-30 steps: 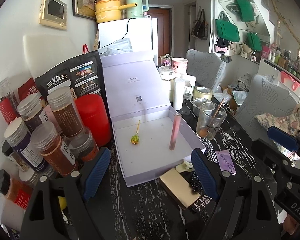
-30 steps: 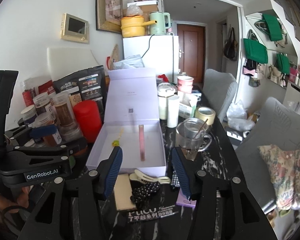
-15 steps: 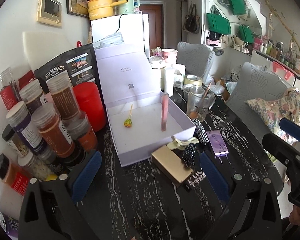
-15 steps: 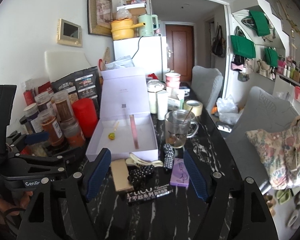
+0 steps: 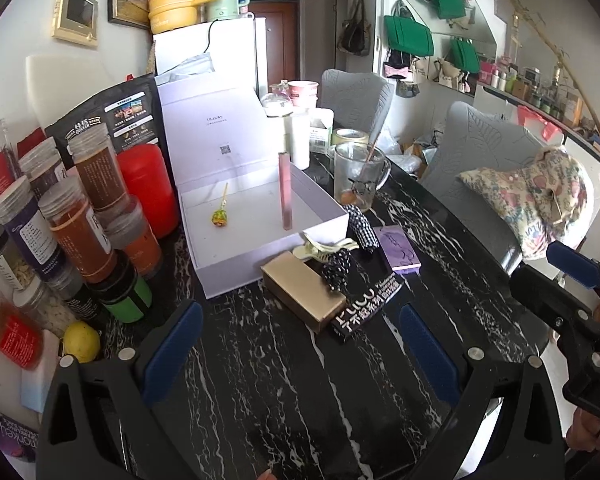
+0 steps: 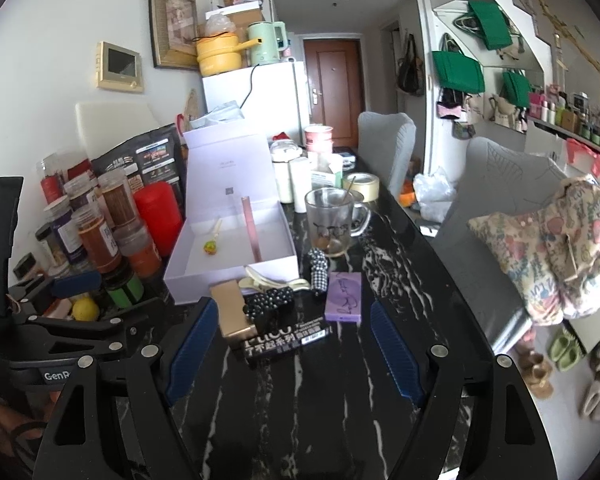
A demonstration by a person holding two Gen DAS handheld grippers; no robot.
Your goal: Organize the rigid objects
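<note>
Left wrist view: the left claw (image 5: 298, 354) hangs wide and empty above the bare near part of the black marbled desk (image 5: 268, 400). Ahead, a white box (image 5: 260, 216) lies with its lid up; inside it are a lollipop (image 5: 219, 216) and a pink tube (image 5: 285, 192) that leans against the right wall. Just in front of the box lie a gold case (image 5: 304, 292), a cream clip (image 5: 324, 246), a black beaded piece (image 5: 338, 266), a black carton (image 5: 366, 308) and a purple pad (image 5: 400, 248). Jars (image 5: 76, 224) crowd the left side. The right claw (image 5: 572, 266) shows at the right edge.

Right wrist view: the right claw (image 6: 296, 354) is also spread wide, holding nothing, just short of the carton (image 6: 288, 342). The gold case (image 6: 232, 314) touches the carton's left end. A glass mug (image 6: 330, 222) stands right of the box (image 6: 232, 248). The left claw (image 6: 76, 284) sits at the left.
</note>
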